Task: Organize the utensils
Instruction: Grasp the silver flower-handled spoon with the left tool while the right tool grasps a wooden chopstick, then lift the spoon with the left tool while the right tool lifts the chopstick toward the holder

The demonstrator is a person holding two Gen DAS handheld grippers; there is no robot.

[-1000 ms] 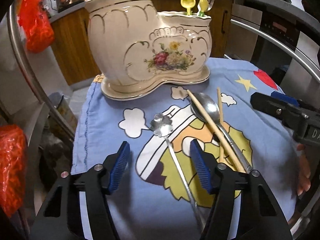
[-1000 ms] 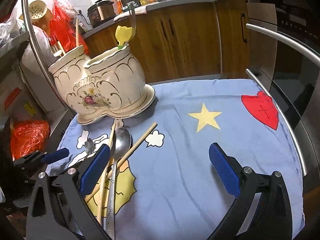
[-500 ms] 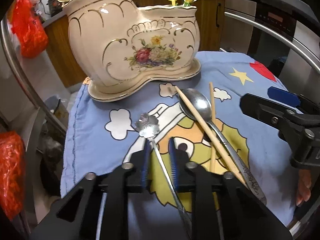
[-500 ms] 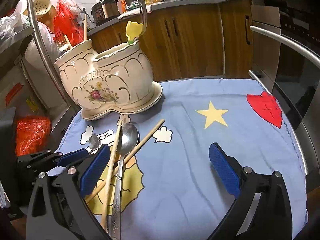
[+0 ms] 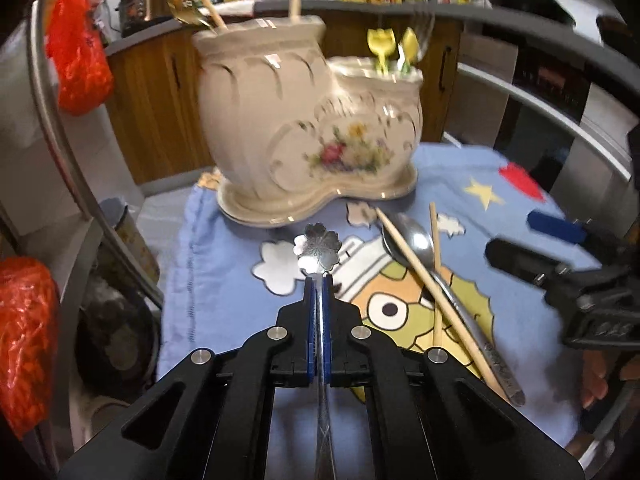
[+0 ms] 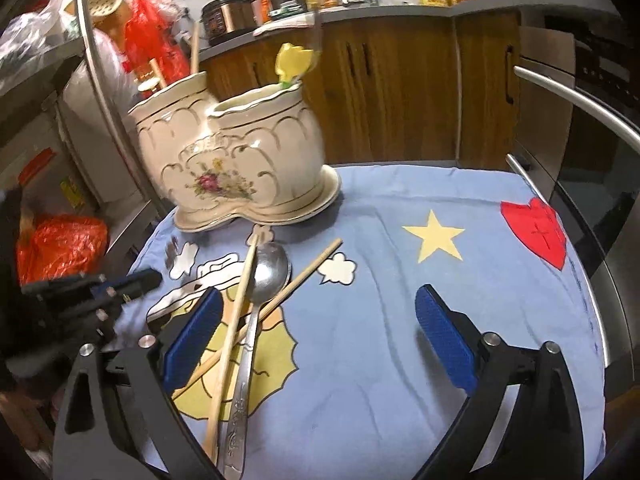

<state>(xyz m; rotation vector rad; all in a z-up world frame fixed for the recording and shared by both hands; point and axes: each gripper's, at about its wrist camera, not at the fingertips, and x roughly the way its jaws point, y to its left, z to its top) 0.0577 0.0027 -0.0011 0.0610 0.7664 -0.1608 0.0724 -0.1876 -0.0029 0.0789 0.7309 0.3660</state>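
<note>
Left gripper (image 5: 317,280) clenched on the thin handle of the flower-headed spoon (image 5: 317,247); its bowl juts out past the blue pads, above the cloth, just short of the holder's base. View slightly blurred.

Right gripper (image 6: 316,336) wide apart, jaws closing slightly, pads pressing on nothing. Its left pad sits just beside the crossed pile; only bare cloth lies between the pads.

Ceramic utensil holder (image 5: 308,128), two compartments, stands at the far left part of the blue cartoon cloth (image 6: 400,320), base near the cloth's back edge. Wooden sticks rise from the taller compartment, yellow-headed utensils (image 5: 390,46) from the lower one.

Large metal spoon (image 6: 256,304) lies mid-cloth, bowl toward the holder, two wooden chopsticks (image 6: 236,320) crossed over it, touching.

Open room: right half of the cloth, around the yellow star (image 6: 434,240) and red heart (image 6: 536,236), carries nothing. Curved metal rails (image 6: 576,100) hem in the left and right sides of the table.
</note>
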